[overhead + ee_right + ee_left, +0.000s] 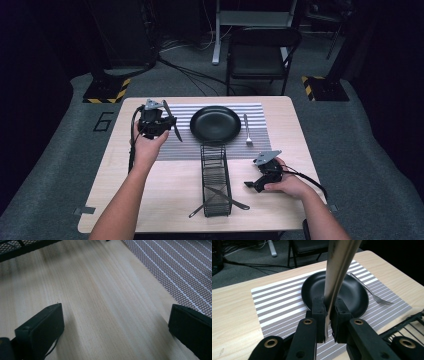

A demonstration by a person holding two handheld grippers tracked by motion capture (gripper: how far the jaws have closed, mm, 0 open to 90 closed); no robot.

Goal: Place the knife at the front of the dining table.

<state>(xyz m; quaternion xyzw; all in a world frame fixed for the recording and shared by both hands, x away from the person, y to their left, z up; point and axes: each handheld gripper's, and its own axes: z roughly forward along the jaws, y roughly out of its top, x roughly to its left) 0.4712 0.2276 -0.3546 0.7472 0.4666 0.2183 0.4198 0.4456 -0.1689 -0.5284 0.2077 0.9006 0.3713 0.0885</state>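
Left gripper view: your left gripper (327, 315) clamps the knife (337, 272) above the placemat (277, 302); right gripper (115, 335) gapes empty; a tilted lowering could strike the plate (357, 295).

Table count: one of most things, two grippers

One black plate (215, 123), one fork (247, 131) right of it, one held knife (337, 277), one striped placemat (185, 146), one wire rack (216, 176), two more utensils in it.

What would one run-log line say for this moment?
left gripper: shut on knife, above striped mat | right gripper: open, over table | plate: empty, fork beside it
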